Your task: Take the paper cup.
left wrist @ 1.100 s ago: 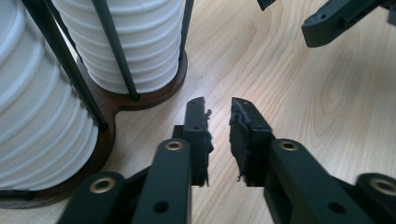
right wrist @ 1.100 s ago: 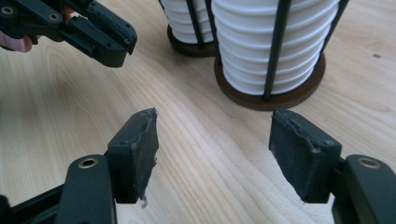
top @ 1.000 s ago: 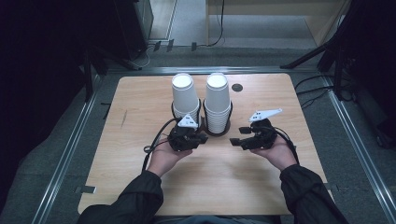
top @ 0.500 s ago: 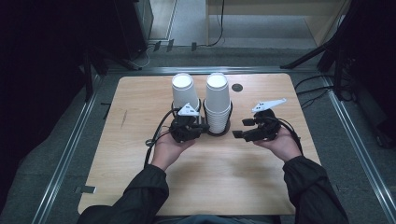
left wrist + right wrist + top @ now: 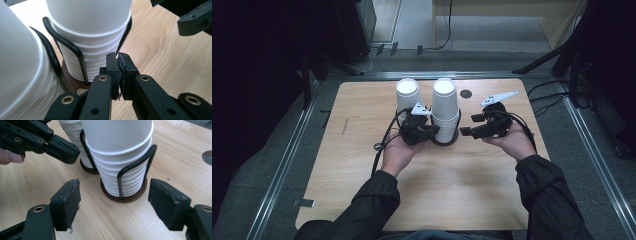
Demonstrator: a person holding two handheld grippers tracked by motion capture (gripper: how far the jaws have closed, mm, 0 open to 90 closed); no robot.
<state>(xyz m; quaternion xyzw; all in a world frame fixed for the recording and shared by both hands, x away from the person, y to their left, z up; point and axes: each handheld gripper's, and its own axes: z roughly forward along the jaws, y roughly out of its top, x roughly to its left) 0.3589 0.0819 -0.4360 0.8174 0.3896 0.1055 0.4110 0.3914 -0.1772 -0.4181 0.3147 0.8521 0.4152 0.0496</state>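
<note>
Light wooden table on grey floor, dark surroundings, metal rails

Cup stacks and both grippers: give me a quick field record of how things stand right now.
left stack: white cups in wire holder, on the table
right stack: white cups in wire holder, round dark base
left gripper: shut, nothing between pads, close to the stacks
right gripper: jaws have just been opening, nothing between them, facing the right stack
contact: neither gripper touches a cup
</note>
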